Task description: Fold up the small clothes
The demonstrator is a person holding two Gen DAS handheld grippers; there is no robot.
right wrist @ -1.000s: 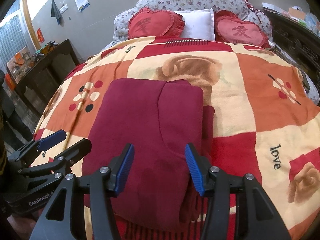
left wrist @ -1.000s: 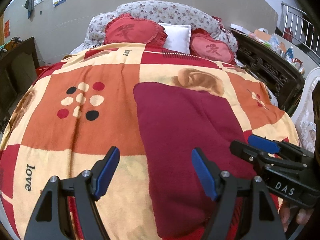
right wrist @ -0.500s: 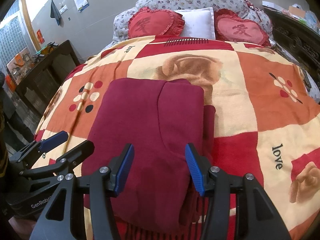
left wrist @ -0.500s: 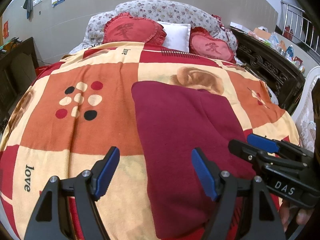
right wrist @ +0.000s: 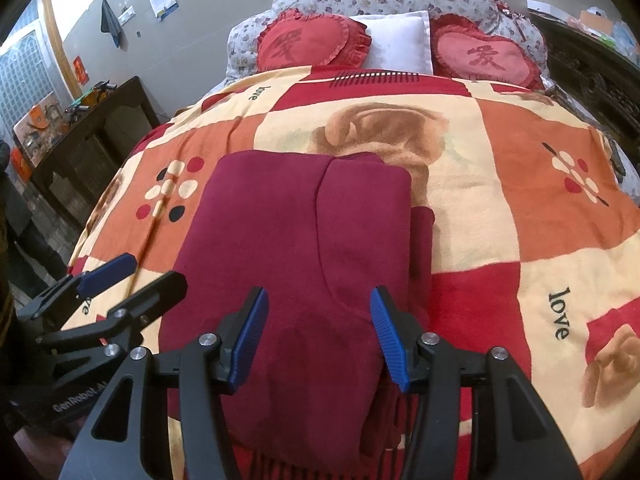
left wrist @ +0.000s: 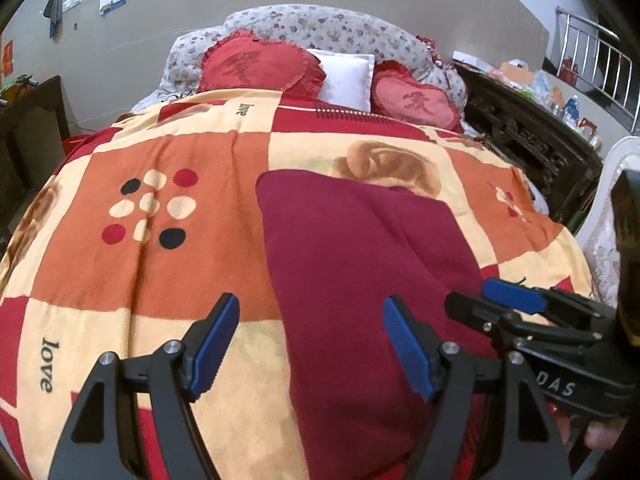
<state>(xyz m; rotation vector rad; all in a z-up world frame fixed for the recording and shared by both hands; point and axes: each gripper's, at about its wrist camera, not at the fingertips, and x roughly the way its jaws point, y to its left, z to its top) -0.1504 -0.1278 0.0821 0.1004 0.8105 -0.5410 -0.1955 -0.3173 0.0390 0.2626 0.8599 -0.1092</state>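
A dark red garment (left wrist: 360, 264) lies folded into a long rectangle on the patterned blanket (left wrist: 160, 248); it also shows in the right wrist view (right wrist: 304, 248), with one folded panel on top at its right side. My left gripper (left wrist: 310, 344) is open and empty, hovering over the garment's near left edge. My right gripper (right wrist: 318, 340) is open and empty above the garment's near end. Each gripper shows in the other's view: the right one (left wrist: 516, 304) at the right, the left one (right wrist: 120, 276) at the left.
Two red heart cushions (right wrist: 312, 40) and a white pillow (right wrist: 396, 40) lie at the head of the bed. A dark wooden cabinet (right wrist: 92, 128) stands left of the bed. A carved dark sideboard (left wrist: 528, 140) with clutter stands right. A white chair (left wrist: 608, 200) is at the right edge.
Both grippers have drawn back slightly toward the near end of the bed and stay open. The garment has not moved.
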